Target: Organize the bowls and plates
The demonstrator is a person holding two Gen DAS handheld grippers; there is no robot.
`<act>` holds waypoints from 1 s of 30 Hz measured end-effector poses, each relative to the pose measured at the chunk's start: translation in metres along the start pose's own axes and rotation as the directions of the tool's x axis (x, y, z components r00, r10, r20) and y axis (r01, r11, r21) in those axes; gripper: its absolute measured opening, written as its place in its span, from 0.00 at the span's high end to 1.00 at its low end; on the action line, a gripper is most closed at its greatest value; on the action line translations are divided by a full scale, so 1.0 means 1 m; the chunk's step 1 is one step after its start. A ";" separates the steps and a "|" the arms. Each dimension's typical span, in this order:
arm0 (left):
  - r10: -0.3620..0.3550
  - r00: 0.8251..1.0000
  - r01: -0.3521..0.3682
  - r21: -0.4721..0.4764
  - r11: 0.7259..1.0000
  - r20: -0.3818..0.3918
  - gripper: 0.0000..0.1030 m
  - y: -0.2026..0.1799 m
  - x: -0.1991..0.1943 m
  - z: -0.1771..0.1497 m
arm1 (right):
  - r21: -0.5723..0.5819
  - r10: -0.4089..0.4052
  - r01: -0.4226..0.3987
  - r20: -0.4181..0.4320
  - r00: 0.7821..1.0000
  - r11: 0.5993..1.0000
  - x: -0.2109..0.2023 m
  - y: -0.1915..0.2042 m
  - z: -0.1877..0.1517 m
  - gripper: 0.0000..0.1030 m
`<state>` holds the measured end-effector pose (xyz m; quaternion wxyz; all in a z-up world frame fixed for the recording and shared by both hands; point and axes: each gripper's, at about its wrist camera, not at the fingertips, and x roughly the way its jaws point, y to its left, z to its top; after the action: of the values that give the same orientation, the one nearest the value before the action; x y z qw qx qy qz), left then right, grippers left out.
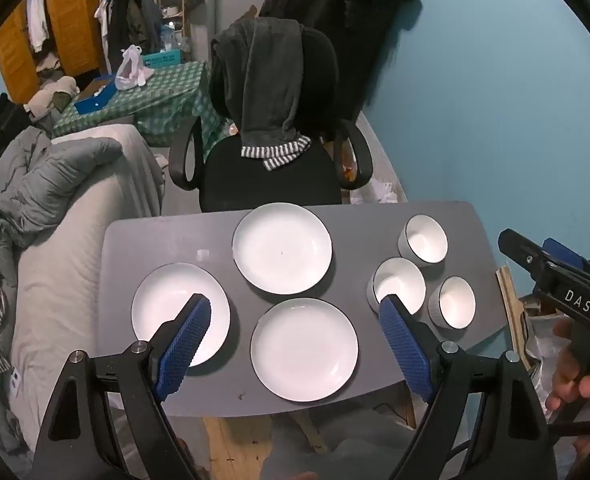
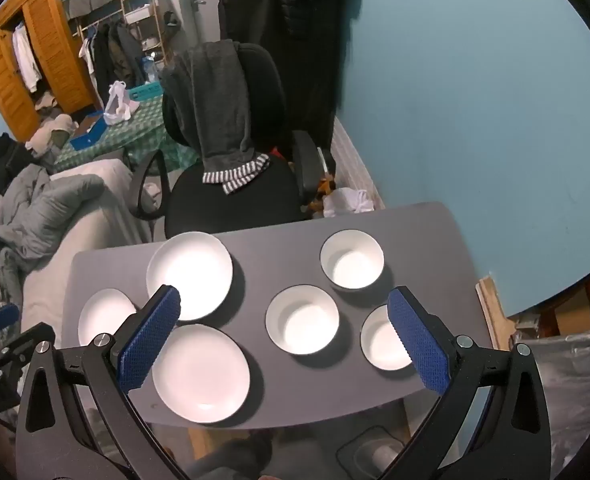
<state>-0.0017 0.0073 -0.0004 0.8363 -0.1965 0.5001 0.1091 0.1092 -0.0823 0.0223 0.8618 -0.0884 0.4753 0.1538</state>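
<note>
Three white plates lie on a small grey table (image 1: pixel 359 220): a far plate (image 1: pixel 282 248), a left plate (image 1: pixel 167 304) and a near plate (image 1: pixel 304 349). Three white bowls stand at the right: a far bowl (image 1: pixel 424 239), a middle bowl (image 1: pixel 400 283) and a right bowl (image 1: pixel 453 302). My left gripper (image 1: pixel 295 304) hovers open above the near plate with nothing between its fingers. My right gripper (image 2: pixel 285 298) hangs open above the middle bowl (image 2: pixel 302 319), also holding nothing. The right gripper also shows at the left wrist view's right edge (image 1: pixel 551 268).
A black office chair (image 1: pixel 271 172) draped with a dark garment stands behind the table. A bed with grey bedding (image 1: pixel 63 184) runs along the left side. The blue wall (image 1: pixel 495 100) is on the right, with boxes and plastic (image 2: pixel 567 344) below it.
</note>
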 end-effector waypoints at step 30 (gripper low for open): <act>-0.043 0.999 0.044 -0.044 0.998 0.023 0.15 0.003 0.000 0.011 | -0.008 0.007 -0.007 -0.033 0.999 1.000 0.007 0.007 0.002 0.02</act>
<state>0.0056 0.0143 0.0039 0.8392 -0.2247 0.4840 0.1043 0.1116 -0.0740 0.0171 0.8528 -0.0929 0.4891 0.1574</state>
